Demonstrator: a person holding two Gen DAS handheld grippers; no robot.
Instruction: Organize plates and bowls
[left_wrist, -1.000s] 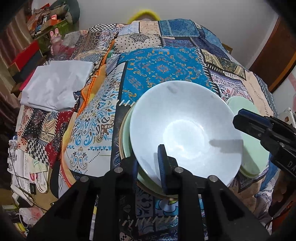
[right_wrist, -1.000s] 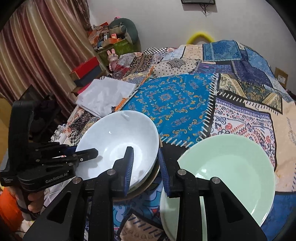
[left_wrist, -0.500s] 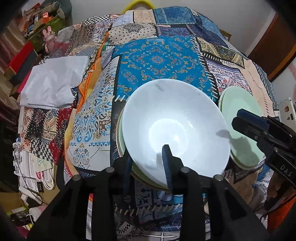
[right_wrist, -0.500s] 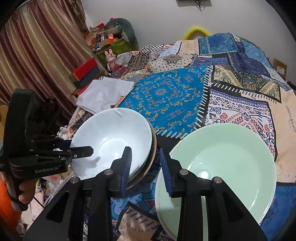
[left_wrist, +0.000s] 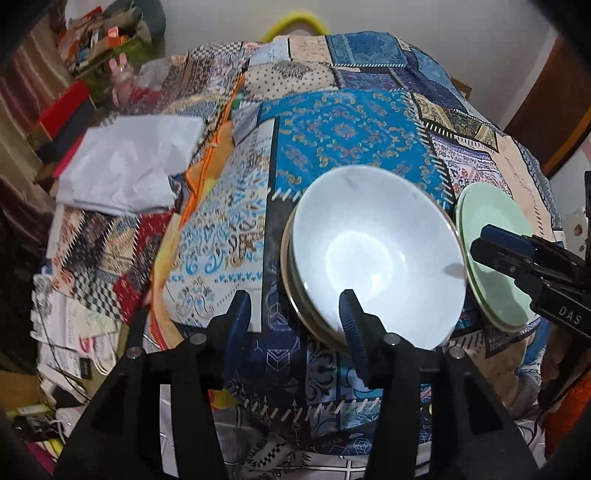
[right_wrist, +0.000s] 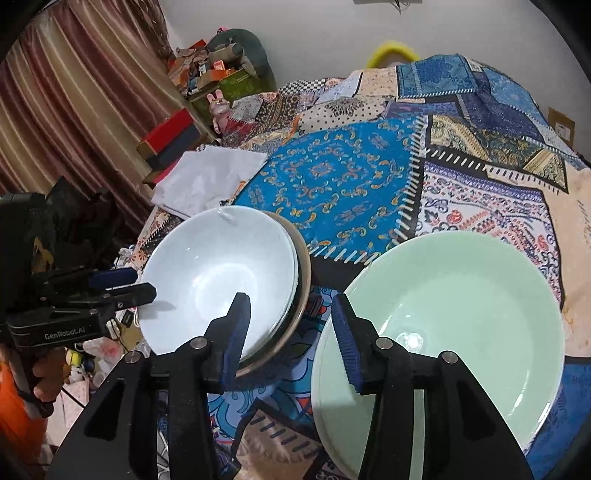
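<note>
We read "GenRobot.AI" in pale letters on the black body of the left gripper (right_wrist: 122, 286), as the right wrist view shows it at the left edge. In the left wrist view, the letters "DAS" stand on the black body of the right gripper (left_wrist: 491, 245), the rest of the word running out of sight. The printed papers (left_wrist: 74, 325) beside the quilt are too blurred for us to read.

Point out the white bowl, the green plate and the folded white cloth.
white bowl (left_wrist: 373, 254): left wrist view, inner base.
green plate (right_wrist: 454, 306): right wrist view, inner surface.
white cloth (left_wrist: 129, 166): left wrist view, top face.
</note>
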